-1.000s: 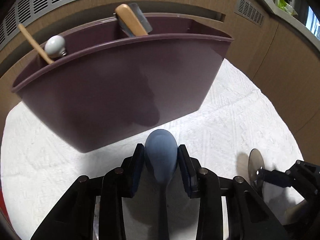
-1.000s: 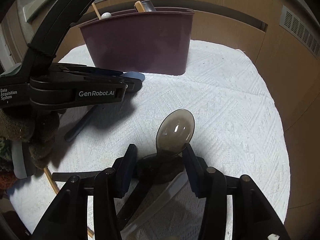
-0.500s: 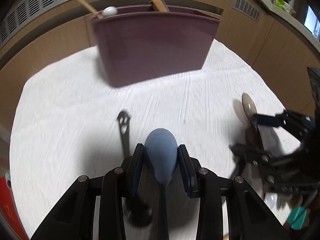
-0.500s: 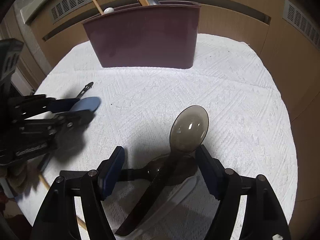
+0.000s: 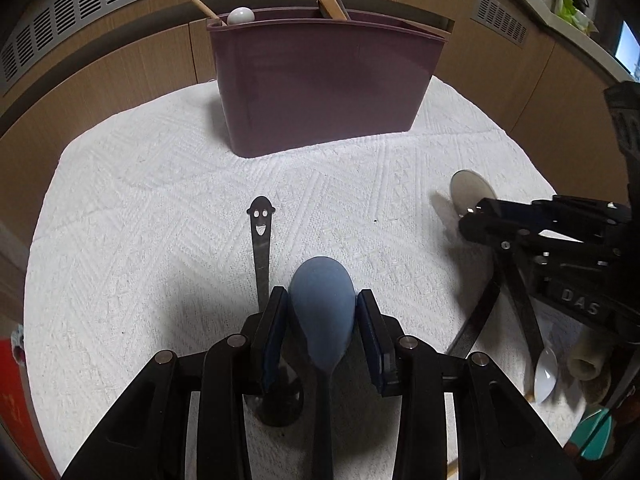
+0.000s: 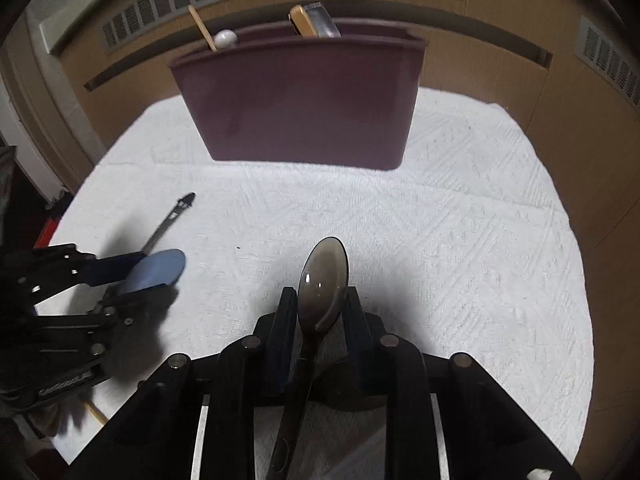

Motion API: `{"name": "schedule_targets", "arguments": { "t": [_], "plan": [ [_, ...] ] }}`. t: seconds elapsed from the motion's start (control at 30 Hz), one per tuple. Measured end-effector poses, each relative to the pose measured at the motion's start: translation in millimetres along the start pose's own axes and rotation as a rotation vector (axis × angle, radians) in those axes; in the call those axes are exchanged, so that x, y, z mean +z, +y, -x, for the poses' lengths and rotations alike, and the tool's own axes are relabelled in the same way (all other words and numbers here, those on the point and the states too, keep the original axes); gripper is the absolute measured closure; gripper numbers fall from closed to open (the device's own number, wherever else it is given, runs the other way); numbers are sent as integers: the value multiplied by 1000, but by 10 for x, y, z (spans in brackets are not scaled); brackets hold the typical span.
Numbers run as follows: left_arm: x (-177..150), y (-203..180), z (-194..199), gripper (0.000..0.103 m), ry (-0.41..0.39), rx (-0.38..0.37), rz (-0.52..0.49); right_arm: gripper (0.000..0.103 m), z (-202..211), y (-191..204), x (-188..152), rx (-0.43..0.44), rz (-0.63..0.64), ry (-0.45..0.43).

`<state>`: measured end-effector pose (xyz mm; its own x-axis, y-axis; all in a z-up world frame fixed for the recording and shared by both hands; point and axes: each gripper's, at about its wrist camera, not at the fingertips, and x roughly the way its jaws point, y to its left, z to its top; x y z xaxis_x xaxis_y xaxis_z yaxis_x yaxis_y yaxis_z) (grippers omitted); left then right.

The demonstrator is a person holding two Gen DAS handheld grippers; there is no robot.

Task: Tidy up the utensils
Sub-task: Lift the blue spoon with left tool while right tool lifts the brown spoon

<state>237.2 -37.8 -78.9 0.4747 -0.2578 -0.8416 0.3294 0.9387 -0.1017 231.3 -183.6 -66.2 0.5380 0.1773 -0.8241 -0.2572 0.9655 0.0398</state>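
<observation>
A maroon utensil caddy (image 5: 326,84) stands upright toward the far edge of the desk (image 5: 132,216), which is covered by a white textured cloth. Out of its top poke a wooden stick (image 5: 194,0), a white round-ended utensil (image 5: 240,15) and a wooden-handled tool (image 5: 332,6). Between the caddy and the left hand-held gripper (image 5: 322,312) a dark metal spoon with a smiling-face handle end (image 5: 261,236) lies flat on the cloth, its handle pointing at the caddy and its bowl hidden under the left finger. Toward the near right corner lie a white plastic spoon (image 5: 545,374) and a beige tube-like item (image 5: 586,364), partly covered by the right hand-held gripper (image 6: 322,304).

The left hand-held gripper is clenched on a blue spoon (image 5: 323,308), bowl forward, held above the cloth near the front edge. The right hand-held gripper is clamped on a smoky translucent spoon (image 6: 323,280), bowl forward and facing the caddy across bare cloth.

A second ago the left hand-held gripper was right up against the caddy wall; it has since pulled back, so the smiling-face spoon has come into sight. The right hand-held gripper stood wide half a second ago with the smoky spoon loose between its fingers; now its pads press the spoon's sides.
</observation>
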Motion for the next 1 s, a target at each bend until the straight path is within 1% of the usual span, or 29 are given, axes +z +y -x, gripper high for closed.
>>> {"name": "schedule_targets", "arguments": {
  "t": [0.1, 0.2, 0.27, 0.37, 0.5, 0.57, 0.73, 0.77, 0.83, 0.87, 0.93, 1.0],
  "plan": [
    [3, -13, -10, 59, 0, -13, -2, 82, 118, -37, -38, 17, 0, -22],
    [11, -14, -15, 56, 5, -25, 2, 82, 205, -71, -65, 11, 10, -47],
    [23, -32, -23, 54, 14, -26, -10, 82, 233, -102, -68, 8, 11, -56],
    [65, -61, -51, 54, 31, -19, -19, 82, 264, -119, -80, 10, 4, -64],
    [101, -96, -82, 54, 44, -4, -34, 82, 274, -137, -99, -2, 6, -72],
    [107, -105, -89, 54, 56, 0, -42, 89, 284, -142, -116, -8, 11, -74],
    [93, -135, -104, 54, 78, 10, -69, 90, 304, -151, -149, -12, 22, -85],
    [84, -139, -101, 55, 76, 12, -72, 90, 311, -152, -156, -7, 27, -87],
    [66, -120, -84, 65, 65, 25, -62, 89, 329, -160, -178, 15, 37, -84],
    [61, -90, -73, 68, 58, 22, -48, 89, 338, -175, -195, 38, 36, -79],
    [38, -11, -18, 68, 42, -16, -2, 85, 327, -192, -233, 89, 35, -61],
    [26, 43, 55, 68, 13, -32, 21, 75, 299, -182, -286, 111, 50, -40]
  ]
}}
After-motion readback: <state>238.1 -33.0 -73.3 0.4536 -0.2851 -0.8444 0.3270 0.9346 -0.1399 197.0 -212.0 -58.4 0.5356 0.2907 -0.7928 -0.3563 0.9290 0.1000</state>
